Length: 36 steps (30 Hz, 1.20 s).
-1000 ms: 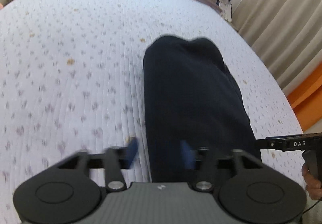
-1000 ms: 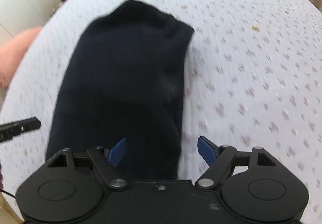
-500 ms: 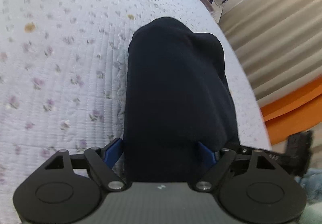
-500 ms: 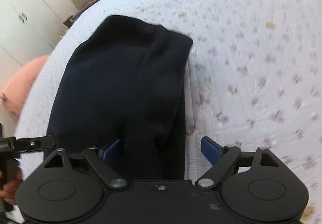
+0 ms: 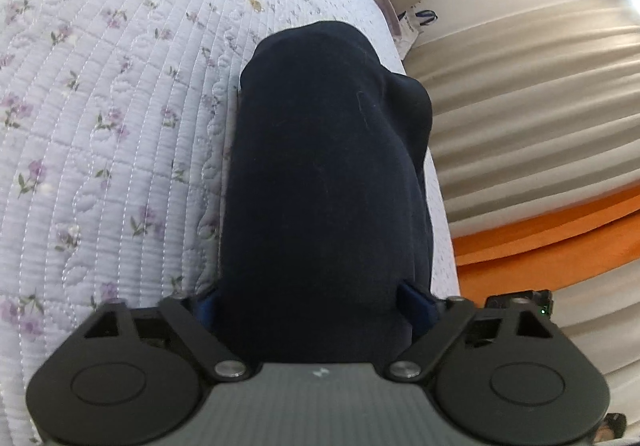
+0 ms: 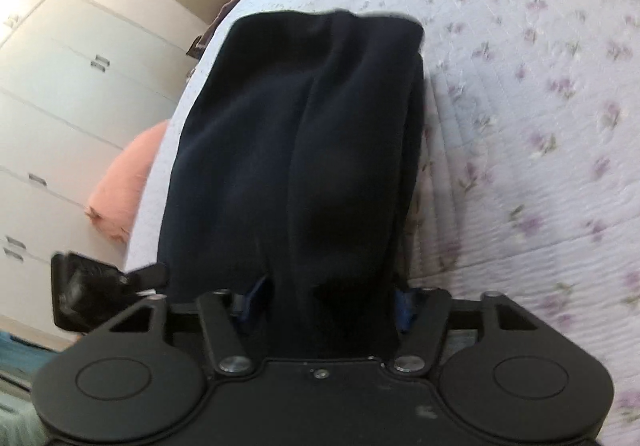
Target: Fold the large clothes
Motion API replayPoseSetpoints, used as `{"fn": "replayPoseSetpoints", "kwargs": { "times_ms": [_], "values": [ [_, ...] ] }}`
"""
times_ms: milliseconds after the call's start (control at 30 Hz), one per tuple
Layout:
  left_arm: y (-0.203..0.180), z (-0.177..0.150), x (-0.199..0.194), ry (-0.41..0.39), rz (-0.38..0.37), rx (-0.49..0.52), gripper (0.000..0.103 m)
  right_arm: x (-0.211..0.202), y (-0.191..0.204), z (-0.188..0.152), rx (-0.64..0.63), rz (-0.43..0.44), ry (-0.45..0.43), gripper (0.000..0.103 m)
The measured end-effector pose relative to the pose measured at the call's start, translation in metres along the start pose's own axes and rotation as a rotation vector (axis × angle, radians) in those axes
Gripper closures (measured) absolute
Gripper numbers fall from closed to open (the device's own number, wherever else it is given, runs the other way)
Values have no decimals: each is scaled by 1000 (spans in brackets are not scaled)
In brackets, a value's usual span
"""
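Bed [image 5: 100,125]: quilted floral cover, spread ahead of both claws and to their outer sides.
Garment [image 5: 328,173]: dark, already folded into a long narrow strip; lies on the bed, running straight ahead from both claws, near end between their fingers.
Curtain [image 5: 532,93]: off to the right of the left claw, past the bed edge.
Wardrobe [image 6: 60,93]: off to the left of the right claw, pink pillow [image 6: 128,185] in front of it.
Left claw [image 5: 316,306]: spread wide but closing, near end of the garment filling the gap; blue fingers [image 5: 416,298] at the cloth's flanks; firm pinch not yet evident.
Right claw [image 6: 324,302]: likewise closing, straddling the right-hand part of the same near end; blue fingers [image 6: 404,306] against the cloth, bite unclear.
Step in hand, by judgement: taking hold of the near end to fold it over toward the far end.
Doing it well: gather every layer, not just the top one; close both claws evenly and level; lift together; carry the end straight ahead along the strip, avoiding any skew; lay edge on edge before letting go.
Risk: lower layers slipping out, leaving a lopsided fold.
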<state>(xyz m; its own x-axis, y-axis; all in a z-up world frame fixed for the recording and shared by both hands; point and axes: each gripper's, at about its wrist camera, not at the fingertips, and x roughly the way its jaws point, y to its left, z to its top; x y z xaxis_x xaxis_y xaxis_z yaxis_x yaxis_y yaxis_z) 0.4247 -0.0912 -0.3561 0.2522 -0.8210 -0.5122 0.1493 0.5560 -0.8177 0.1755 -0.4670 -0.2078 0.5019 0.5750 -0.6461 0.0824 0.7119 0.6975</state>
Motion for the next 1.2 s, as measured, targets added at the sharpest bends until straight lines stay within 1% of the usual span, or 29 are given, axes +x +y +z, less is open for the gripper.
{"fn": "replayPoseSetpoints", "kwargs": {
  "times_ms": [33, 67, 100, 167, 200, 233, 267, 333, 433, 567, 633, 700, 767, 833, 867, 900, 933, 967, 1000, 1033, 1067, 1100, 1133, 1200],
  "values": [
    [0, -1, -1, -8, 4, 12, 31, 0, 2, 0, -2, -8, -6, 35],
    [-1, -3, -5, -20, -3, 26, 43, 0, 5, 0, -3, -16, -13, 40],
    [-2, -3, -9, -31, -26, 40, 51, -2, 9, -2, -7, -22, -19, 43],
    [-4, -4, -18, -50, -86, 61, 54, -7, 25, -5, -38, -43, -40, 48],
    [-6, -3, -24, -54, -110, 73, 55, -9, 33, -6, -49, -42, -49, 51],
    [-11, -2, -30, -56, -120, 100, 55, -12, 42, -6, -50, -27, -61, 52],
    [-17, 0, -38, -58, -120, 129, 55, -13, 53, -7, -50, -12, -71, 52],
    [-26, 3, -61, -68, -132, 169, 55, -14, 81, -12, -83, -12, -90, 52],
    [-28, 6, -108, -91, -140, 176, 55, -14, 125, -25, -117, 13, -114, 52],
    [-15, -4, -176, -133, -135, 172, 55, -2, 184, -47, -151, 52, -124, 52],
    [-3, -10, -203, -142, -124, 170, 55, 13, 214, -60, -179, 56, -111, 52],
    [17, -17, -223, -143, -110, 143, 55, 29, 234, -75, -200, 52, -88, 52],
    [41, -24, -230, -135, -84, 108, 54, 51, 245, -89, -199, 36, -51, 52],
    [72, -32, -230, -113, -54, 67, 53, 76, 248, -102, -198, 1, -14, 52],
    [93, -38, -224, -95, -42, 24, 49, 90, 247, -108, -194, -24, 1, 52],
    [111, -43, -217, -77, -32, -24, 35, 102, 244, -114, -186, -50, 16, 52],
    [129, -50, -209, -47, -1, -83, 25, 114, 238, -121, -155, -82, 36, 49],
    [141, -56, -205, -45, -9, -120, 25, 121, 228, -127, -98, -99, 55, 45],
    [144, -60, -208, -82, -41, -122, 26, 123, 218, -128, -31, -84, 47, 39],
    [141, -58, -209, -69, -30, -127, 27, 122, 210, -129, 37, -61, 26, 37],
    [136, -57, -212, -58, -4, -119, 28, 119, 206, -130, 88, -55, 24, 37],
    [130, -55, -217, -67, 26, -97, 29, 116, 207, -131, 99, -72, 24, 32],
    [123, -53, -225, -86, 67, -63, 29, 111, 210, -130, 95, -105, 19, 31],
    [105, -51, -244, -126, 186, 19, 30, 98, 221, -128, 60, -164, 6, 31]
  ]
}}
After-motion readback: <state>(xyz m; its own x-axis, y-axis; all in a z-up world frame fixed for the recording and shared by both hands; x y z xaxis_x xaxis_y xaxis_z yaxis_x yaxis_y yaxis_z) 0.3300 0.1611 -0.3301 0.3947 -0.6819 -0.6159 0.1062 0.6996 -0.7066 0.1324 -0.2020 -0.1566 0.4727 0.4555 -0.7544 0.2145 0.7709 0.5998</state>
